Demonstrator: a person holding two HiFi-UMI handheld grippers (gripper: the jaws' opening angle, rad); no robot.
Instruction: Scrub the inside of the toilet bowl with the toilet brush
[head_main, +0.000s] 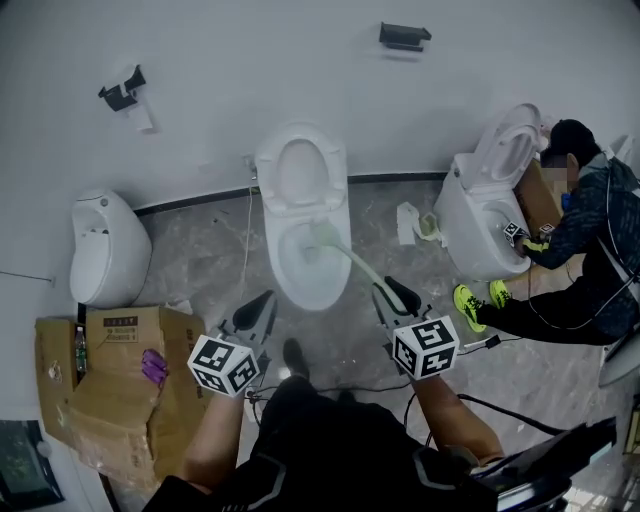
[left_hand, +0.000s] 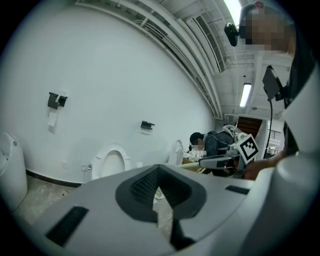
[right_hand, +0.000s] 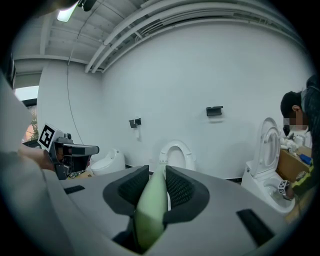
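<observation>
Centre of head view: toilet brush head down in toilet bowl, green handle clamped by right gripper. Left gripper closed, empty. Brush likely light and stiff; grip the handle end.

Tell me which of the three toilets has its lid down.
The left toilet, beside the cardboard box. The middle toilet, with the toilet brush in it, and the right toilet have raised lids.
</observation>
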